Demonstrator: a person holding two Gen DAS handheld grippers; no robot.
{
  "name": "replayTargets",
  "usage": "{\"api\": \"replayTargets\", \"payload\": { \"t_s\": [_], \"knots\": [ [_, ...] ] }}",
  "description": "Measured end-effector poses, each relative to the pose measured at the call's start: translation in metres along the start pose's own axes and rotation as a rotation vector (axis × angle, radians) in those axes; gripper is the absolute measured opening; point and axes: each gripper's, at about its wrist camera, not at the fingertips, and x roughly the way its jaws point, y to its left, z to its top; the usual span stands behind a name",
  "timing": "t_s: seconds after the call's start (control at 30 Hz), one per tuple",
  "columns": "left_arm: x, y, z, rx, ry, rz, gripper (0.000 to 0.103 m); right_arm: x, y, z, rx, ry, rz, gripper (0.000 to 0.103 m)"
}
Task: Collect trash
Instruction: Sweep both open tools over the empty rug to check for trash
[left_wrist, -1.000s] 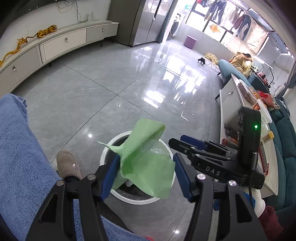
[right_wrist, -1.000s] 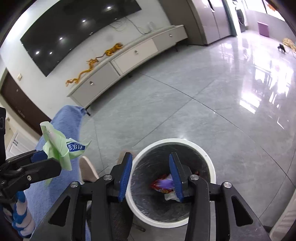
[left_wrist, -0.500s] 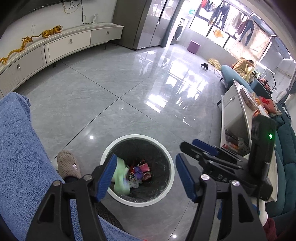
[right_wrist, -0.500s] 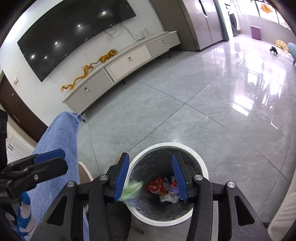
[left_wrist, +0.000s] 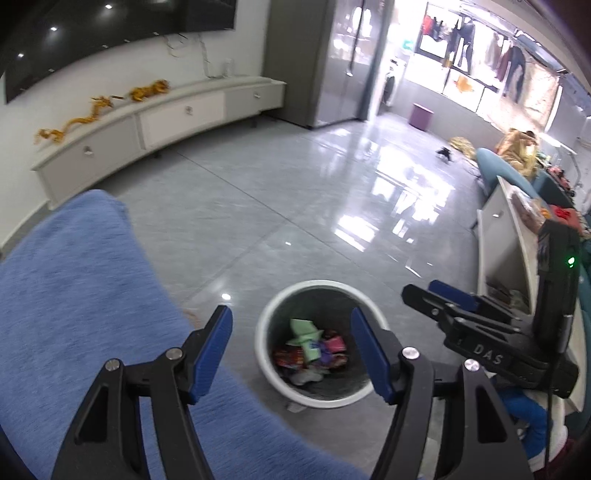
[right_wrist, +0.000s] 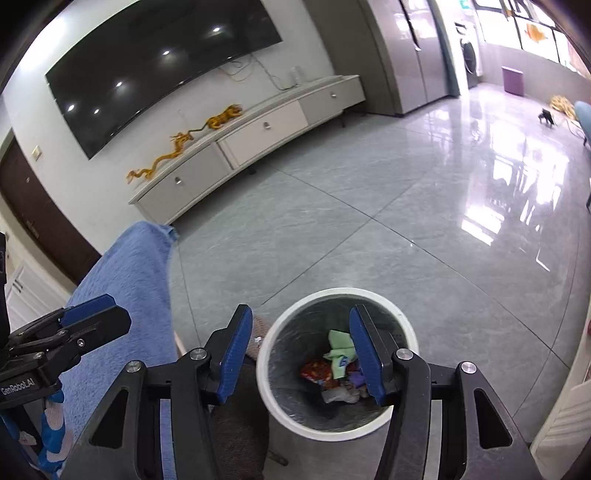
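Note:
A white round trash bin (left_wrist: 261, 332) (right_wrist: 264, 369) stands on the grey tile floor, holding several crumpled wrappers. A green wrapper (left_wrist: 303, 332) (right_wrist: 338, 341) lies on top of them. My left gripper (left_wrist: 290, 313) hovers above the bin's left side, open and empty. My right gripper (right_wrist: 300, 312) hangs over the bin with its jaws opening and nothing between them. Each gripper also shows in the other's view: the right gripper (left_wrist: 436, 295) at the right, the left gripper (right_wrist: 107, 308) at the left.
A blue cloth (left_wrist: 74, 295) (right_wrist: 129, 277) covers something at the left, close to the bin. A slipper (right_wrist: 258, 330) lies beside the bin. A long white TV cabinet (right_wrist: 258, 133) lines the far wall. A white low table (left_wrist: 506, 236) and a teal sofa stand at the right.
The green wrapper left my left gripper and fell into the bin. Both grippers rose and tilted up, so more of the room shows. The right jaws widened.

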Motion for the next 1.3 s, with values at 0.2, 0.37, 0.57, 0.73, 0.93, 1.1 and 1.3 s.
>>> {"api": "replayTargets", "payload": {
  "t_s": [0.2,0.37,0.57,0.73,0.93,1.1,1.3],
  "knots": [
    [-0.037,0.031,-0.024,-0.020,-0.061,0.177,0.066,-0.008,0.046,-0.005,-0.064,-0.012,0.024,0.057],
    [-0.077,0.058,-0.049,-0.065,-0.114,0.305,0.066,-0.018,0.098,-0.016,-0.147,-0.020,0.060,0.060],
    [-0.130,0.094,-0.088,-0.142,-0.186,0.436,0.066,-0.033,0.164,-0.044,-0.251,-0.035,0.100,0.065],
    [-0.168,0.116,-0.127,-0.199,-0.264,0.566,0.066,-0.047,0.202,-0.075,-0.309,-0.057,0.113,0.075],
    [-0.192,0.126,-0.156,-0.237,-0.317,0.639,0.080,-0.066,0.235,-0.104,-0.359,-0.106,0.103,0.091],
    [-0.202,0.117,-0.167,-0.243,-0.347,0.655,0.084,-0.082,0.246,-0.113,-0.394,-0.154,0.087,0.097],
    [-0.205,0.106,-0.166,-0.224,-0.372,0.664,0.095,-0.094,0.238,-0.120,-0.382,-0.194,0.062,0.098]
  ]
}}
